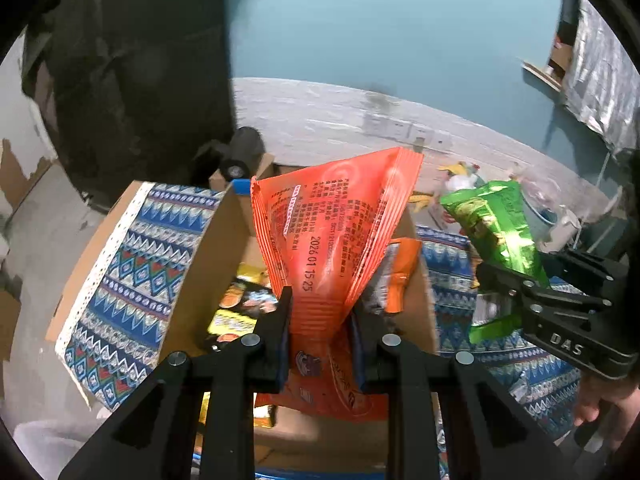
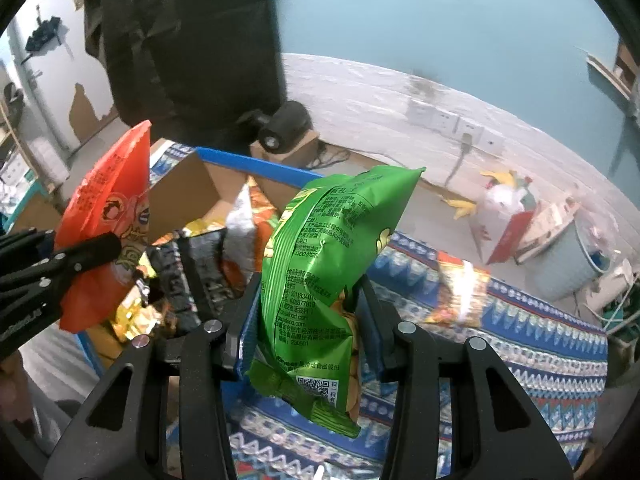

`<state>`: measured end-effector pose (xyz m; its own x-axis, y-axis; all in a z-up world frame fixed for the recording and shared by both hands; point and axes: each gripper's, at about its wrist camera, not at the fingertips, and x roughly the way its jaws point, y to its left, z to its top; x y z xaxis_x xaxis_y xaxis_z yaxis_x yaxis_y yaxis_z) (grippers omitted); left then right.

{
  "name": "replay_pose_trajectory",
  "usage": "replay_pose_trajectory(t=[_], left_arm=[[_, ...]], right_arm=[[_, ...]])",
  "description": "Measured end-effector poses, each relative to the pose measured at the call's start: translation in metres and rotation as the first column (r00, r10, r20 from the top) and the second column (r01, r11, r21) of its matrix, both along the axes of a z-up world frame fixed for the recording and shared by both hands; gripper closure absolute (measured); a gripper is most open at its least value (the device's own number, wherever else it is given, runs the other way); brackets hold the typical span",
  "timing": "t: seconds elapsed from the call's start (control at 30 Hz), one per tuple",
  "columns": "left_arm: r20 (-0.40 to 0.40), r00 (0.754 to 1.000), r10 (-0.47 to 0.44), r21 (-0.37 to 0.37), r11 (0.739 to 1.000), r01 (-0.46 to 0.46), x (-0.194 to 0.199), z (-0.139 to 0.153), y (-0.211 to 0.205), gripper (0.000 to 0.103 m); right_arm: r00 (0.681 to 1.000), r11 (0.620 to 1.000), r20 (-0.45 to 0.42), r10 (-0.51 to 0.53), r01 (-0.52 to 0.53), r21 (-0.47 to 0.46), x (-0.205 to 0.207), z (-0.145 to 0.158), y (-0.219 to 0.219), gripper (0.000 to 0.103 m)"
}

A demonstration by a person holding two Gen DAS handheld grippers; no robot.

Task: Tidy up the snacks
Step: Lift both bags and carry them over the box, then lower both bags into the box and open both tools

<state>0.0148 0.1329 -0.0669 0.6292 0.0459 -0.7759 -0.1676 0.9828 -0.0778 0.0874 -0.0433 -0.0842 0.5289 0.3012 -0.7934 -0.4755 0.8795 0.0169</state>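
Snacks are the matter here, and we carry two of them at once. On the left, our left gripper (image 1: 322, 334) has its fingers pressed narrow on the lower part of the orange packet (image 1: 332, 232), which stands up from the jaws and hangs above the open cardboard box (image 1: 192, 280). Inside this box we see other packets already lying, a black and yellow one (image 1: 240, 304) among them, so we judge that the box is the place where snacks are collected. The box stands on the patterned cloth (image 1: 120, 280), near its left edge. Going to the right, our right gripper (image 2: 308, 320) holds the green packet (image 2: 320, 264) between its pads, gripped around the middle, the fingers somewhat wider because this bag is thicker. The green packet is over the cloth, just beside the right wall of the box and not yet above its opening. Further right one small packet (image 2: 460, 292) lies on the cloth, well apart from the box. We judge the step in hand is bringing both packets to the box. The next move calls for lowering the orange packet into a free place and opening the fingers, then shifting the green one leftward over the rim without catching on the box wall.
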Motion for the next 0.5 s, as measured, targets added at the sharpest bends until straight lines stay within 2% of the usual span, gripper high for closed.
replay_pose_trajectory(t=[0.23,0.37,0.43,0.5], left_arm=[[-0.048,0.998,0.052,0.004,0.999,-0.051,0.004,-0.020,0.022,0.079],[-0.086,0.994,0.069,0.010,0.998,-0.068,0.007,-0.030,0.029,0.075],[-0.099,0.992,0.080,0.025,0.997,-0.078,0.008,-0.034,0.031,0.065],[-0.104,0.990,0.093,0.041,0.995,-0.089,0.007,-0.035,0.033,0.044]], right_arm=[[0.999,0.999,-0.014,0.037,-0.037,0.004,-0.001,-0.004,0.023,0.061],[0.999,0.999,-0.025,0.043,-0.043,0.014,0.000,-0.005,0.031,0.061],[0.998,0.999,-0.032,0.048,-0.048,0.022,0.000,-0.005,0.035,0.061],[0.997,0.998,-0.044,0.058,-0.057,0.032,0.002,-0.006,0.041,0.061]])
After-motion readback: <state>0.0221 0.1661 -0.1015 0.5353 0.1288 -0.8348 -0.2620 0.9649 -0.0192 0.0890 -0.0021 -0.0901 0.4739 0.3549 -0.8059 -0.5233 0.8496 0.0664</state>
